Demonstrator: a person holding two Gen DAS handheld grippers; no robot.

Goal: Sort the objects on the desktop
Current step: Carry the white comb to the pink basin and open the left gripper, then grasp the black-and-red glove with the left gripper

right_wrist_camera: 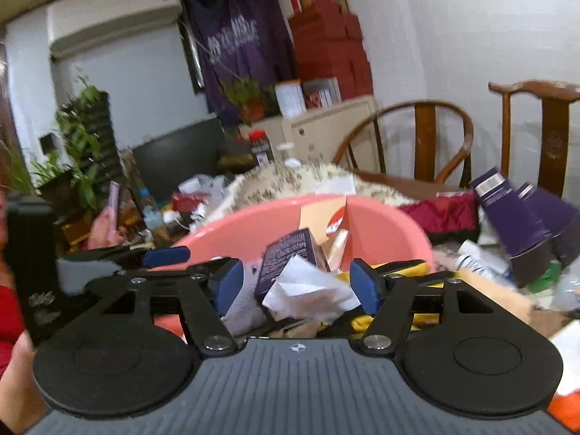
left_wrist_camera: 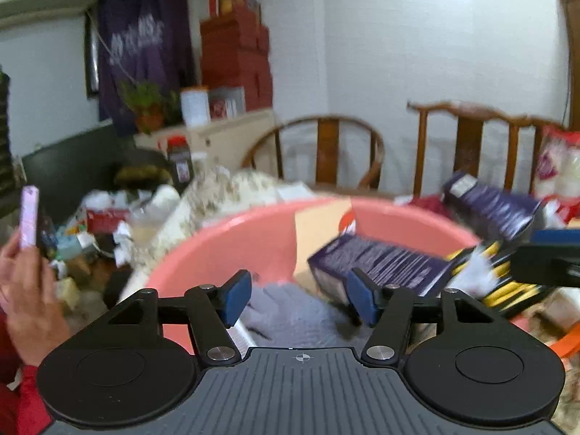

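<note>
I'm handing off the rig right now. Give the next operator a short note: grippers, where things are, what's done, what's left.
Left gripper: jaws open, nothing between the pads, over the pink basin.
Right gripper: jaws open, over the basin's near side; white crumpled paper lies loose between them, not pinched.
Done: the basin already holds a purple box, a grey cloth, a tan carton and yellow-black packaging.
Left: two purple boxes, a red cloth and other clutter around the basin.

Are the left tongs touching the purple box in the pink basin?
Cannot tell. In the left wrist view, the open left tongs overlap the blurred purple box in the pink basin.
</note>
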